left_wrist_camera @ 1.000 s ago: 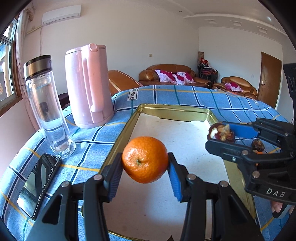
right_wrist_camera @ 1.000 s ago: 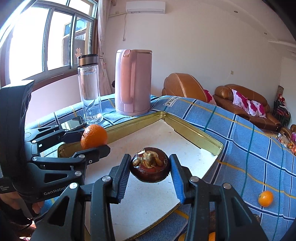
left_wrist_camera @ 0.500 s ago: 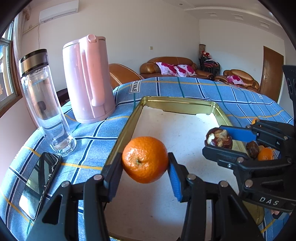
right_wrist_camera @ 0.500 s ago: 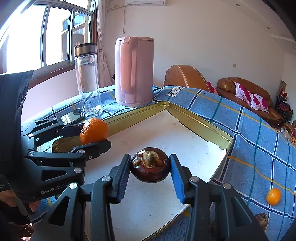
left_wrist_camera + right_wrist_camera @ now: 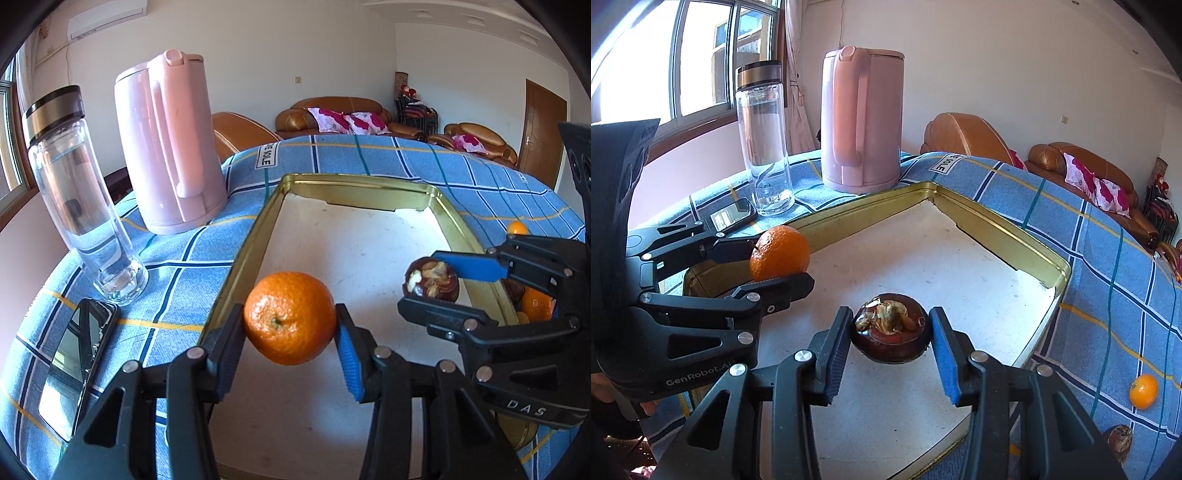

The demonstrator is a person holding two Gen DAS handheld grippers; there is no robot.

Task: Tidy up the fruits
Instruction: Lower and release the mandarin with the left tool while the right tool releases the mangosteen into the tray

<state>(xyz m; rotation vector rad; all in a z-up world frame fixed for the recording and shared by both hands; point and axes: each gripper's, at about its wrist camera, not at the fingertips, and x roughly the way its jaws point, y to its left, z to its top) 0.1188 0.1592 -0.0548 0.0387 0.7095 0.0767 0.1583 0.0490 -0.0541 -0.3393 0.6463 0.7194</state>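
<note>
— What are you holding?
— I'm gripping a mandarin (image 5: 290, 317) in my left gripper (image 5: 290, 332), a mangosteen (image 5: 891, 330) in my right gripper (image 5: 891, 345), both over the gold tray (image 5: 243, 254).
— Anything crowding?
— Pink kettle (image 5: 170, 144), glass bottle (image 5: 79, 195), phone (image 5: 74, 365) sitting left of it.

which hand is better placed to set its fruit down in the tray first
Probably right. The right gripper holds the mangosteen over the open middle of the tray. The left gripper holds the orange close to the tray's left rim.

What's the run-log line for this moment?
left tongs: shut on orange | right tongs: shut on mangosteen | both over tray
</note>
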